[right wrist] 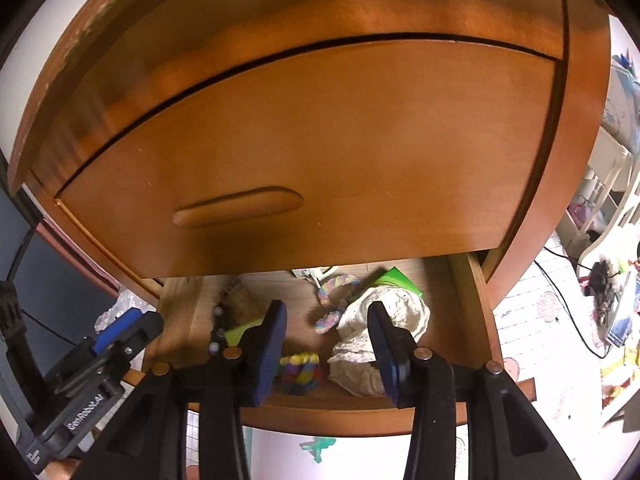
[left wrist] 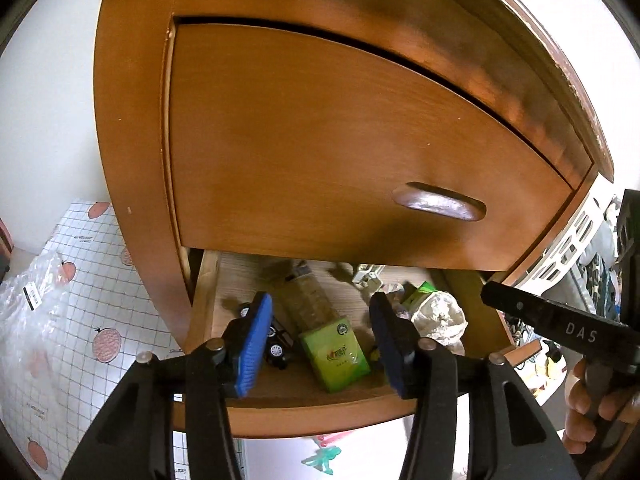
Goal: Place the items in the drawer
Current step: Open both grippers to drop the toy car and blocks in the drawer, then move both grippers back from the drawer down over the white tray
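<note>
Left wrist view: drawer (left wrist: 208, 280) pulled out, green box (left wrist: 336, 354) inside, left gripper (left wrist: 320, 340) and right gripper (right wrist: 328, 344) above it, both parted, empty.

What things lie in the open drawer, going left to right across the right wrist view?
Green box → multicoloured block toy → pastel braided piece → crumpled white paper.

A lived-in home room: a worn wooden nightstand (left wrist: 320, 120), its open lower drawer (right wrist: 476, 300) of toys and oddments, fruit-patterned floor mat (left wrist: 80, 320), cluttered white shelving (right wrist: 612, 168).
</note>
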Action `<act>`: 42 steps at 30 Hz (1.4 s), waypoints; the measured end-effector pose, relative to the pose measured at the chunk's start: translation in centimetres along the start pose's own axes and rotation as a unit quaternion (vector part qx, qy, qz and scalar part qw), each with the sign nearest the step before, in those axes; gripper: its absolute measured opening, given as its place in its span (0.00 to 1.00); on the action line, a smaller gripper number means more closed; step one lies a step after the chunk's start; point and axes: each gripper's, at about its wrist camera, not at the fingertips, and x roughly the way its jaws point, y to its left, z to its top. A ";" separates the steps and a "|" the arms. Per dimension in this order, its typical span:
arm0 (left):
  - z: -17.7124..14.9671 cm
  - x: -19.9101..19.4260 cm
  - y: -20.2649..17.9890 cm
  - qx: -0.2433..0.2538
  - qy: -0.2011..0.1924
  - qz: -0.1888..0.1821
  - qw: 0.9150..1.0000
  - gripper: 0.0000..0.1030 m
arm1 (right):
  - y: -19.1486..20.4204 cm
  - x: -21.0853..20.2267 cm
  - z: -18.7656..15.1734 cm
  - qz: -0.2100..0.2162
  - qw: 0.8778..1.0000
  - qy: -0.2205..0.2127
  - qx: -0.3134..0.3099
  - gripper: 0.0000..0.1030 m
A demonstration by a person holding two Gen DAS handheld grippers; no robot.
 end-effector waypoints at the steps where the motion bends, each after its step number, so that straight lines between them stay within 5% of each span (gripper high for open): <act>1: 0.0 0.0 0.0 -0.001 0.001 0.003 1.000 0.51 | -0.1 0.1 -0.1 -0.002 1.000 0.001 0.000 0.48; 4: -0.2 0.4 0.3 -0.003 0.003 0.010 1.000 0.56 | -0.2 0.3 -0.4 -0.006 1.000 0.004 -0.002 0.56; 7: -0.5 0.7 0.5 -0.009 0.004 0.019 1.000 0.73 | -0.3 0.6 -0.7 -0.011 1.000 0.007 -0.005 0.64; 15: -1.0 0.9 1.2 -0.015 0.000 0.037 0.999 0.78 | -0.8 1.1 -1.4 -0.019 1.000 0.010 -0.008 0.86; 18: -1.2 0.8 1.3 -0.017 -0.004 0.039 0.999 0.94 | -0.9 1.4 -1.7 -0.022 1.000 0.012 -0.011 0.94; 22: -1.6 0.7 1.2 -0.015 -0.016 0.044 0.999 0.97 | -1.0 1.6 -2.0 -0.020 1.000 0.013 -0.015 1.00; 42: -4.4 -3.9 -0.8 0.001 -0.059 0.024 0.998 1.00 | -1.5 -1.4 -5.0 0.008 0.999 -0.023 -0.025 1.00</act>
